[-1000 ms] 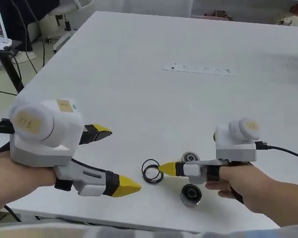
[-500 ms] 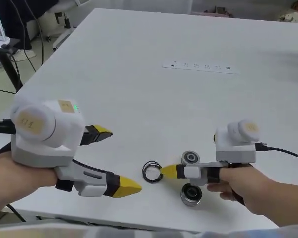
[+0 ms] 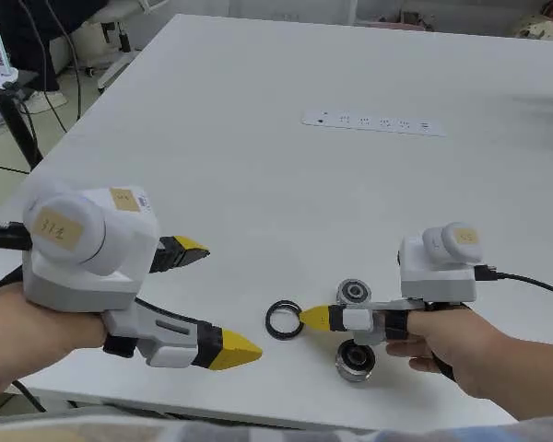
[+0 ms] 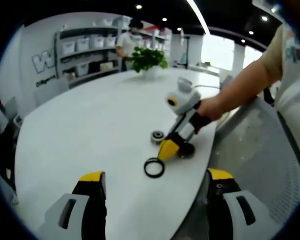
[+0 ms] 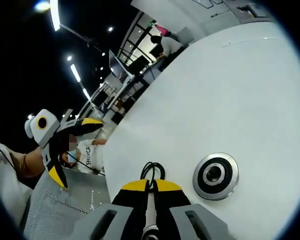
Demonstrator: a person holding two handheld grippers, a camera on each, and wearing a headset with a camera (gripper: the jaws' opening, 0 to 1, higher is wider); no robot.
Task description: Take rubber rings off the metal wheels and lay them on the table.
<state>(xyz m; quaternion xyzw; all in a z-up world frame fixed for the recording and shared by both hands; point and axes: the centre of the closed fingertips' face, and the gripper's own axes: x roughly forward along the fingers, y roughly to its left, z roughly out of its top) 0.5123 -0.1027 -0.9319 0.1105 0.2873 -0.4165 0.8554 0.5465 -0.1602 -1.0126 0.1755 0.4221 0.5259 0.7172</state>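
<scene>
Black rubber rings (image 3: 270, 319) (image 4: 146, 168) lie stacked on the white table (image 3: 258, 166) near its front edge. My right gripper (image 3: 306, 319) (image 5: 148, 185) is shut, its yellow tips pinching the near edge of the rings (image 5: 152, 169). Two metal wheels sit beside it, one (image 3: 354, 292) (image 4: 157, 136) just behind the jaws and one (image 3: 354, 360) (image 5: 215, 175) in front of the hand. My left gripper (image 3: 212, 296) (image 4: 156, 176) hovers open to the left of the rings, holding nothing.
A white power strip (image 3: 373, 122) lies farther back on the table. The table's front edge runs just below the wheels and the rings. A potted plant (image 4: 146, 59) stands at the far end, with a person (image 4: 127, 42) by the shelves behind it.
The rings, loosely spread a second ago, now sit together as one tidy round stack. Both grippers have stayed almost where they were.
</scene>
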